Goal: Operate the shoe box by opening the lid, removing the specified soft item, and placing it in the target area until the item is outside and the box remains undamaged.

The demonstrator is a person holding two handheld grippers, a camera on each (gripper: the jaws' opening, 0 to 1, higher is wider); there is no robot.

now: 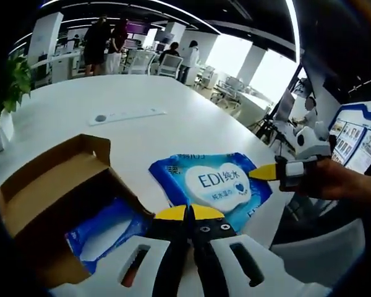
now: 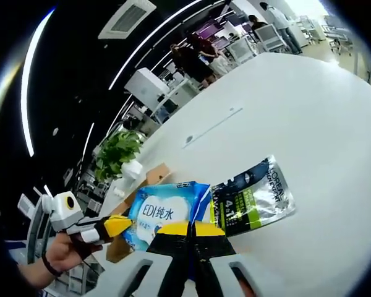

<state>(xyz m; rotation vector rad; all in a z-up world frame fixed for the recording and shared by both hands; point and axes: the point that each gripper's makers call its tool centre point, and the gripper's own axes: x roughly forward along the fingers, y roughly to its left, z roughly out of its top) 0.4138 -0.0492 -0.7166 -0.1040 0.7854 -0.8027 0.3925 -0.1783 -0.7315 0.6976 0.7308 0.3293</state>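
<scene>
My left gripper [image 1: 188, 213] has its yellow tips pressed together, and they seem to pinch the near edge of the blue wipes pack [image 1: 213, 179], though I cannot be sure the film is between them. My right gripper [image 2: 190, 230] is pressed together too, at the near edge of the same pack [image 2: 164, 213], again without a clear sign of a grip. In the left gripper view the right one's yellow tip [image 1: 264, 172] touches the pack's right end.

The pack is already outside the open cardboard box [image 1: 55, 185], just right of it, over the white table [image 1: 142, 93]. Its long axis runs left to right between my two grippers. Another blue pack [image 1: 102, 232] remains inside the box. A dark pouch [image 2: 253, 195] lies just right of the wipes, so I judge the pack should go down clear of it.
</scene>
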